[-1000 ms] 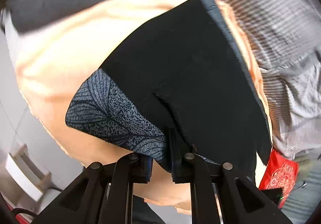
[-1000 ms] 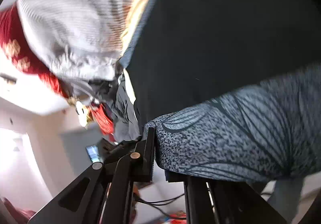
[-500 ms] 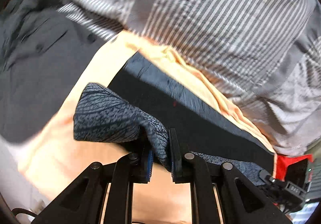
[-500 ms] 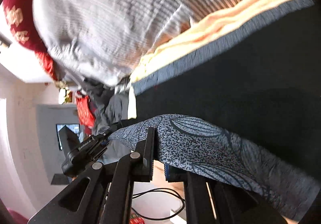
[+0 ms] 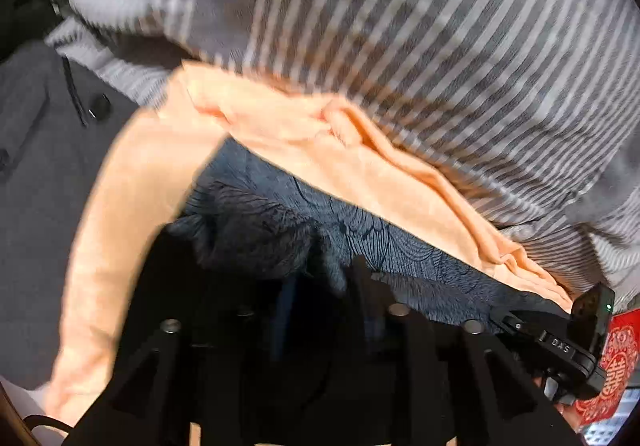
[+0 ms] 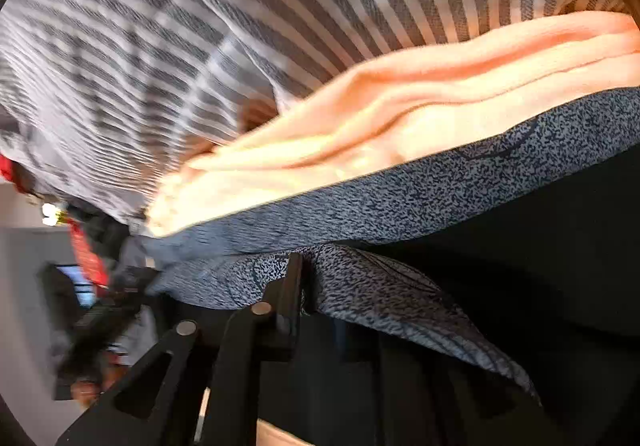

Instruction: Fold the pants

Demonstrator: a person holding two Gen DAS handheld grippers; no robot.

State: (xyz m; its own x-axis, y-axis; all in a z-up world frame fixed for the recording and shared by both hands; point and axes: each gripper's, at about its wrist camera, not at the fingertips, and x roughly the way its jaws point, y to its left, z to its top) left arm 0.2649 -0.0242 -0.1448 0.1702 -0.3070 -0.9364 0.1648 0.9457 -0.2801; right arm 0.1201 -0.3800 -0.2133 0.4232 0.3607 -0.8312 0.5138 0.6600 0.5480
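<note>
Pants (image 6: 400, 202), dark with grey leaf-print band, lower centre of both frames on peach cloth (image 5: 320, 142), striped fabric (image 5: 400, 26) above. Left tool (image 5: 320, 282) and right tool (image 6: 320, 286) jaws just been opening, part-open, hem fabric loose between.

Two grippers: the left gripper (image 5: 320, 278) and the right gripper (image 6: 320, 294), the second also showing at four o'clock in the left wrist view. One pair of pants (image 6: 400, 198), dark with a blue-grey leaf-print band. One peach cloth (image 5: 280, 134) beneath it. One grey-and-white striped garment (image 5: 400, 26) at twelve o'clock. One dark grey garment (image 5: 36, 166) at nine o'clock, with one button that shows, perhaps more in the blur. One red patterned thing (image 5: 618, 362) at four o'clock.
</note>
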